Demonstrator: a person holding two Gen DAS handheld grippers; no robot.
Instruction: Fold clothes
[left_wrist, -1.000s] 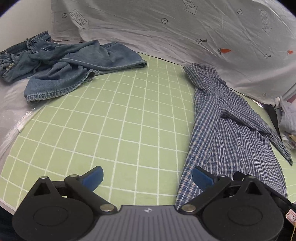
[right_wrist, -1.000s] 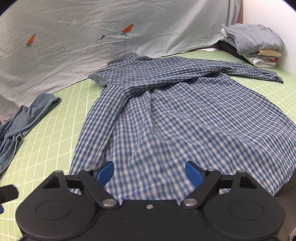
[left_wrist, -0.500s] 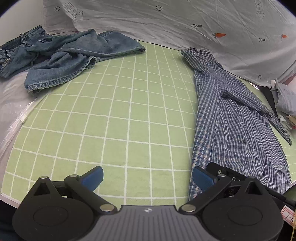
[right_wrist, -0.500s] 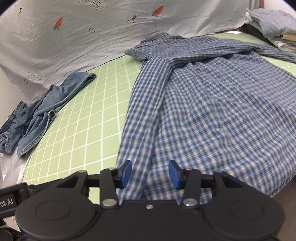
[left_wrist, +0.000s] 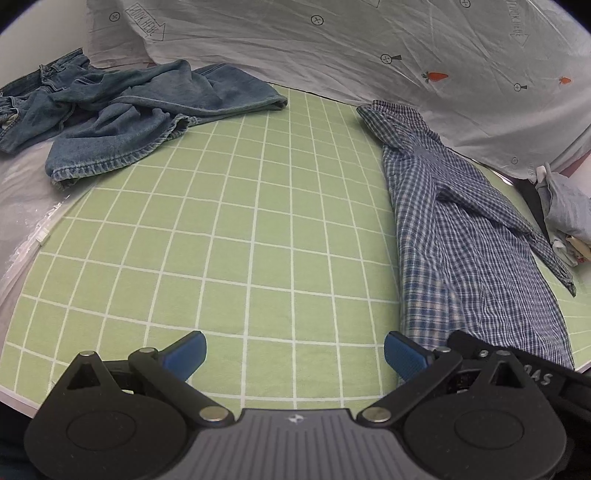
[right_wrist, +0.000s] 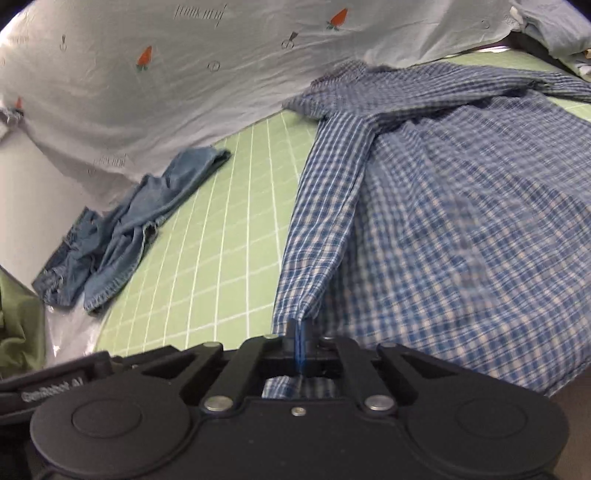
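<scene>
A blue checked shirt (left_wrist: 465, 236) lies spread along the right side of the green grid mat (left_wrist: 236, 229). In the right wrist view the same checked shirt (right_wrist: 461, 206) fills the right half, and my right gripper (right_wrist: 300, 341) is shut on its near hem, at the cuff end of a sleeve. My left gripper (left_wrist: 293, 354) hovers open over the mat's near edge, left of the shirt's hem, with nothing between its blue pads. The right gripper's black body (left_wrist: 517, 369) shows beside the left gripper's right finger.
Crumpled blue jeans (left_wrist: 122, 110) lie at the mat's far left corner, also seen as the jeans (right_wrist: 122, 232) in the right wrist view. A white printed sheet (left_wrist: 332, 48) hangs behind. A stack of folded clothes (left_wrist: 565, 218) sits at the far right. Clear plastic (left_wrist: 22, 221) borders the left edge.
My right gripper has gone from open to shut, pinching the shirt's near hem, and swung left. The left gripper stayed open and shifted only slightly.
</scene>
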